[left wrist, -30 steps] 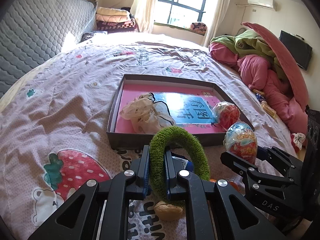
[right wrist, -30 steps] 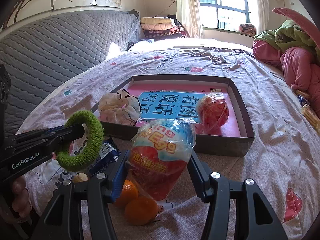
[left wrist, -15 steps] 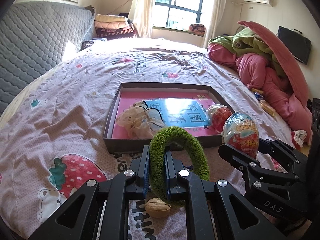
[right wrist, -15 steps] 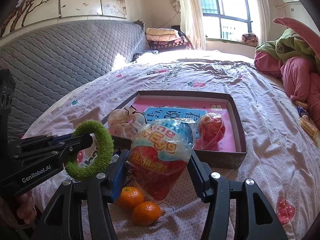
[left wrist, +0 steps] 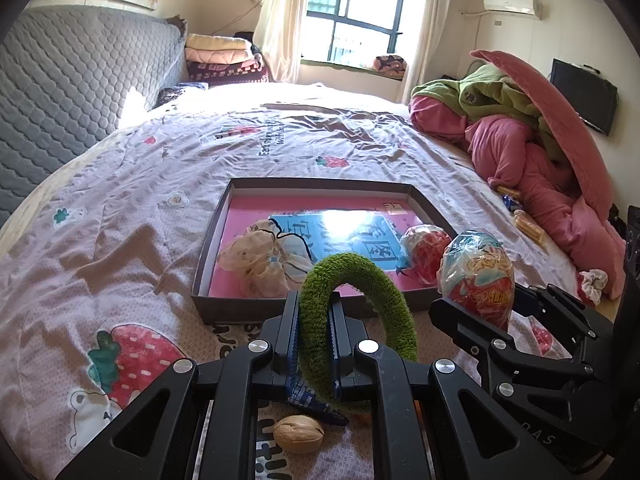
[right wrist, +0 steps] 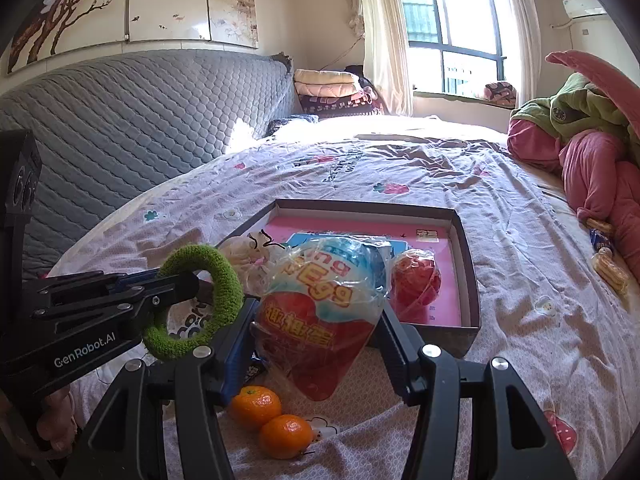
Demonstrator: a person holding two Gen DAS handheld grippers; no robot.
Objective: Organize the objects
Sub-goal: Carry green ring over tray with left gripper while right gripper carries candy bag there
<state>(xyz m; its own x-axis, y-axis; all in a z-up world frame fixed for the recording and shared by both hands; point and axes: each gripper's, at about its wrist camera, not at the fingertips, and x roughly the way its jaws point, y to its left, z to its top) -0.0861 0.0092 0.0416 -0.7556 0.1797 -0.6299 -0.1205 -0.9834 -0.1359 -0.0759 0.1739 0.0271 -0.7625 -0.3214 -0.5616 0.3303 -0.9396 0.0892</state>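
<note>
I have my left fingers (left wrist: 314, 346) clamped on the green ring (left wrist: 356, 320) and my right fingers (right wrist: 316, 344) gripping the wrapped egg (right wrist: 324, 312), both just short of the box (left wrist: 224, 216), straight ahead.

bed (left wrist: 280, 152): pink strawberry-print sheet
headboard (right wrist: 140, 120): grey, quilted
window (right wrist: 452, 44): dark frame, cream curtains, strong daylight
walls: cream; painted panels (right wrist: 132, 8), air conditioner (left wrist: 508, 2), TV (left wrist: 582, 94)

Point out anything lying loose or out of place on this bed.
Two tangerines and a walnut lie loose on the bedsheet, outside the box. Snack packets sit stray by the crumpled pink bedding.
</note>
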